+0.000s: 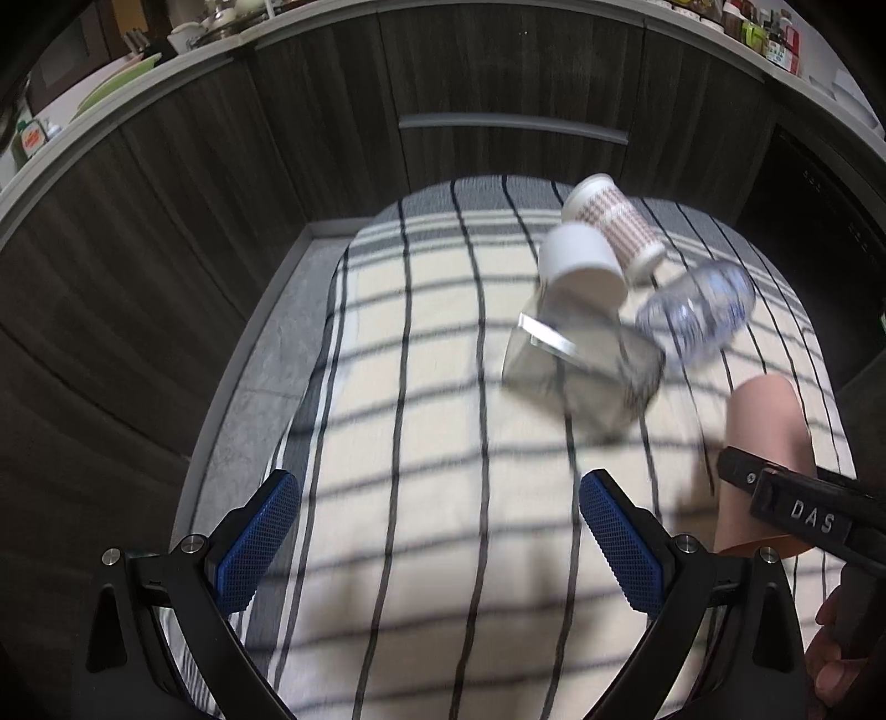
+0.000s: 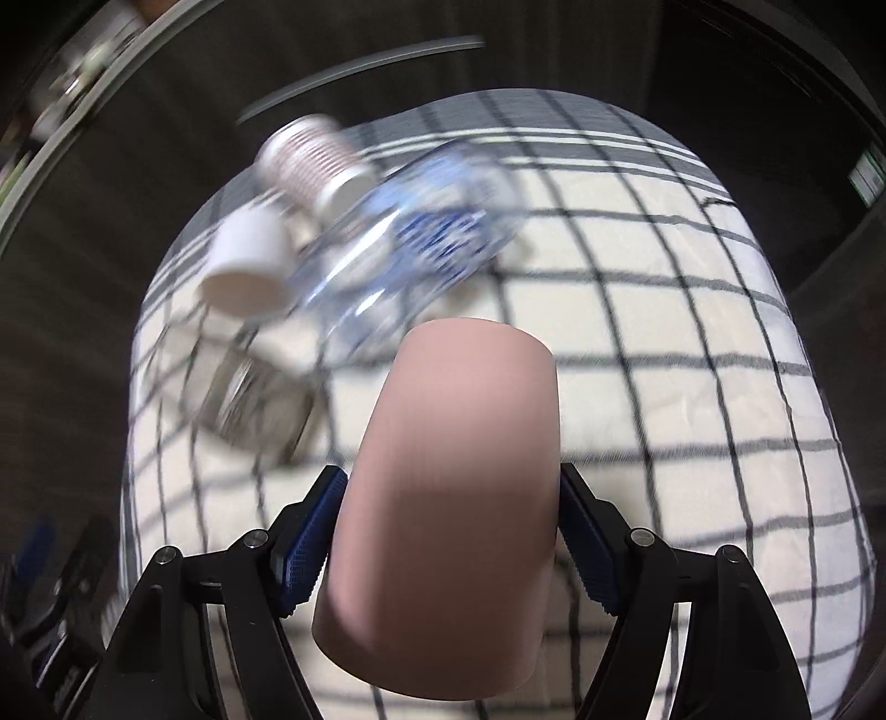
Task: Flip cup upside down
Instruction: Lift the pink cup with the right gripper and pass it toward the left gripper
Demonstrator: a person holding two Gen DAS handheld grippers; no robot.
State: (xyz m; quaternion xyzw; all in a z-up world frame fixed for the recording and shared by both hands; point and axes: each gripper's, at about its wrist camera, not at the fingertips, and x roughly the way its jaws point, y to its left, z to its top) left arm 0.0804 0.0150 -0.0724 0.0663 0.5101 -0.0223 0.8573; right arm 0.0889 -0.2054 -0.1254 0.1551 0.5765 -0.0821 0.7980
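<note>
A home kitchen. Dark wood-grain cabinets (image 1: 332,127) with a long metal handle (image 1: 512,126) run under a pale countertop (image 1: 138,111). That surface is crowded with bottles and jars (image 1: 769,33), and a checked cloth (image 1: 443,443) lies in front.

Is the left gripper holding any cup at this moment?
No, the left gripper is open with only the checked cloth between its fingers; the pink cup is in the right gripper.
</note>
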